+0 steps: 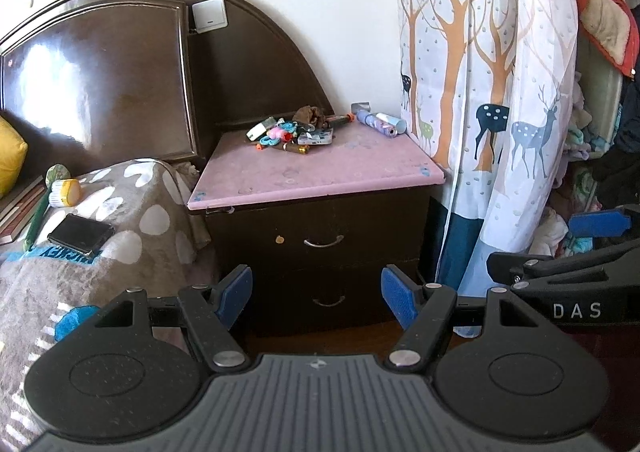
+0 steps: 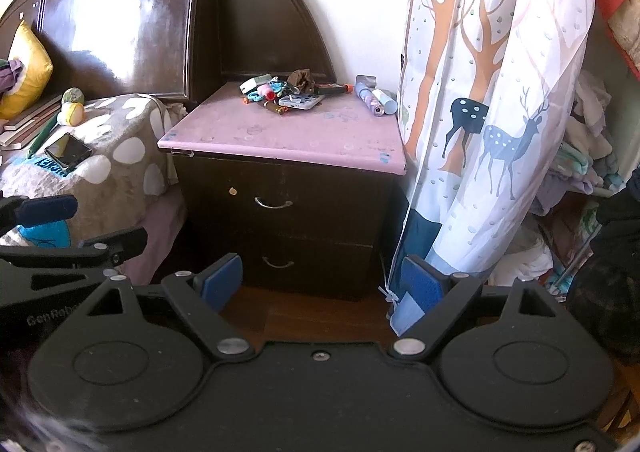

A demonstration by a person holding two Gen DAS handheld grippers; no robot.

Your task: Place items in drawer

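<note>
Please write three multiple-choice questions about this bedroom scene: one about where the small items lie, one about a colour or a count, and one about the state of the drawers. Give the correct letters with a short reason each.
1. Where is the pile of small items?
A. On the floor
B. At the back of the nightstand top
C. On the bed blanket

2. How many drawer handles show on the nightstand front?
A. One
B. Two
C. Four

3. What is the state of the upper drawer?
A. Closed
B. Pulled fully out
C. Removed

Answers:
1 B: the items lie near the headboard, on the pink top.
2 B: one handle sits on the upper drawer and one on the lower drawer.
3 A: its front is flush with the cabinet, and both the left claw and the right claw are open, empty and away from it.
</note>
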